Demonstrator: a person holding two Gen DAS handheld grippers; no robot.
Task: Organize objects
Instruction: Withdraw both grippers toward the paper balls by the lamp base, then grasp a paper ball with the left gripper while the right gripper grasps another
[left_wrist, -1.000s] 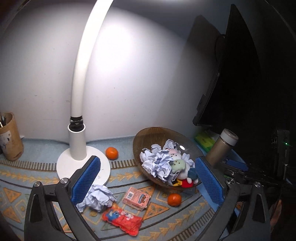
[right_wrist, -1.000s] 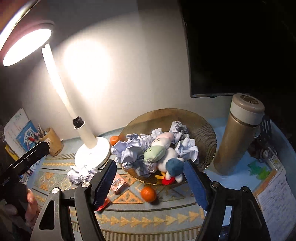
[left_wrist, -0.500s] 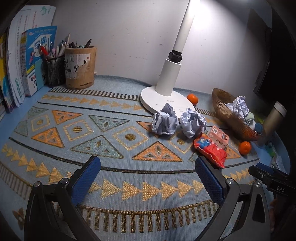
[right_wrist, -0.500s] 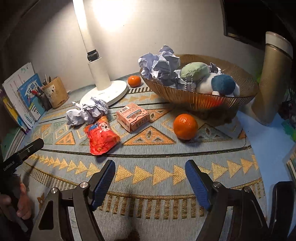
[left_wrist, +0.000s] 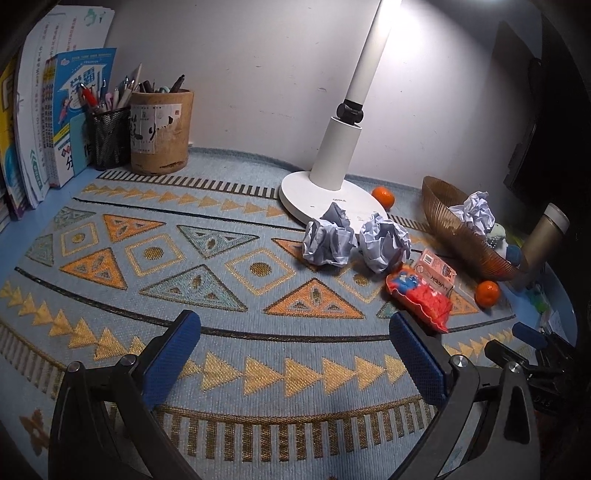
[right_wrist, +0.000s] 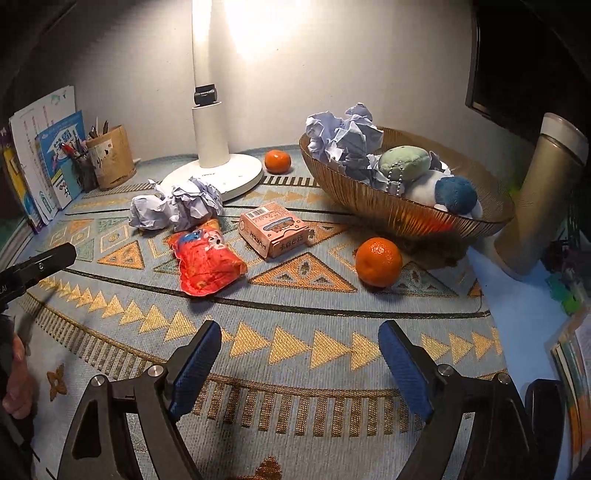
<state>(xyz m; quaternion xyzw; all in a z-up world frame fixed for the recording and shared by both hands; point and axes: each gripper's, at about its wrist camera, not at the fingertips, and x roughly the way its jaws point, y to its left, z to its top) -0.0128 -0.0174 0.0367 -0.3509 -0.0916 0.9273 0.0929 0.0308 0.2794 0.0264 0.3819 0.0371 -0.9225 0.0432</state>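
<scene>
Two crumpled paper balls (left_wrist: 356, 240) (right_wrist: 177, 208) lie on the patterned mat before the lamp base. A red snack packet (left_wrist: 421, 297) (right_wrist: 207, 258) and a pink carton (left_wrist: 436, 271) (right_wrist: 273, 229) lie beside them. One orange (right_wrist: 378, 262) (left_wrist: 487, 293) sits in front of the brown bowl (right_wrist: 406, 212) (left_wrist: 454, 232), another orange (right_wrist: 277, 161) (left_wrist: 383, 195) behind the lamp base. The bowl holds crumpled paper (right_wrist: 343, 138) and plush toys (right_wrist: 424, 173). My left gripper (left_wrist: 295, 339) and right gripper (right_wrist: 299, 343) are open and empty, low over the mat's near part.
A white desk lamp (left_wrist: 340, 155) (right_wrist: 210, 147) stands at the back. Pen holders (left_wrist: 159, 133) and books (left_wrist: 55, 122) stand at the back left. A gold thermos (right_wrist: 546, 195) stands right of the bowl, with a dark monitor behind.
Both grippers have dropped from high above the bowl to low over the mat, pulling back toward its near edge. The left gripper has swung left. Objects have not moved.
</scene>
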